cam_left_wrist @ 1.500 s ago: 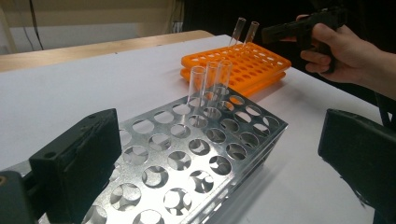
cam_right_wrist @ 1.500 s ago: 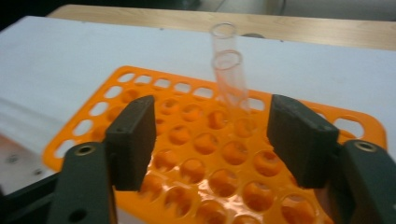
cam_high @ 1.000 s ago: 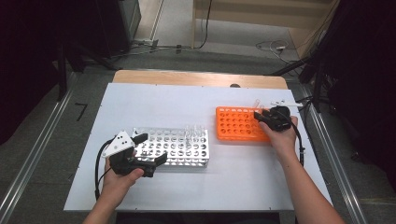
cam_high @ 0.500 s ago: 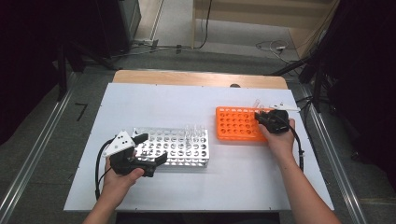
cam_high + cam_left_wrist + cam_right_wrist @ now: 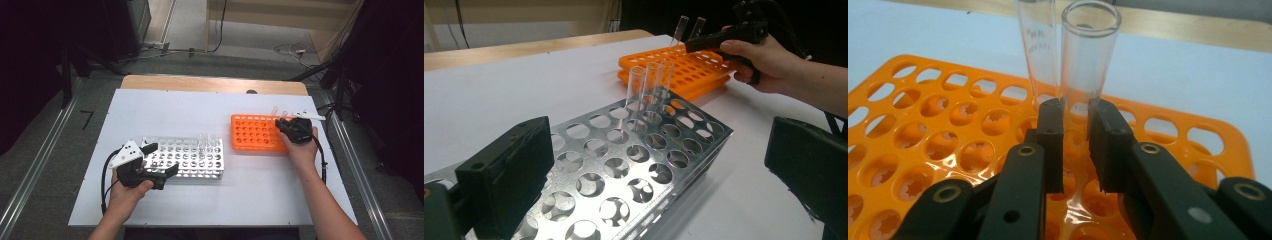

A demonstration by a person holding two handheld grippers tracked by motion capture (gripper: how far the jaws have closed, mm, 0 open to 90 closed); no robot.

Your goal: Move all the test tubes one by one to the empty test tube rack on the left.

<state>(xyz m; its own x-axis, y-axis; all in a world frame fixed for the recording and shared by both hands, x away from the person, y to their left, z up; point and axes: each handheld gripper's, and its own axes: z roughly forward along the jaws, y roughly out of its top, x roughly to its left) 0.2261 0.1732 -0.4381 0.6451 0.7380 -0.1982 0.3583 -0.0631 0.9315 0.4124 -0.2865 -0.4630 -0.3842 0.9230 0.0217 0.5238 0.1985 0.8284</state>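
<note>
Change since a second ago: right gripper jaws have just been closing and now pinch a clear test tube; both hands sit where they sat in the earlier high view.
Right hand pose: right hand reaches from the table's near right, gripper lying roughly level, jaws pointing away from the person over the orange rack.
Right claw state: clamped on the test tube low on its wall, one black pad on each side; the tube stands upright in a hole near the rack's far right corner.
Beside the right claw: a second clear tube stands just left of the held one, close by or touching; I cannot tell which.
Left hand pose: left hand holds the left gripper low at the near left end of the metal rack, jaws pointing toward the right hand.
Left claw state: jaws wide apart, one on each side of the metal rack's end; contact cannot be told.
Ahead of the left claw: three clear tubes stand together at the metal rack's far end.
Edges: right hand is near the right edge of the white table; left hand is near the front edge.
Open room: bare table lies between the two racks, beyond them, and in front of the orange rack.
</note>
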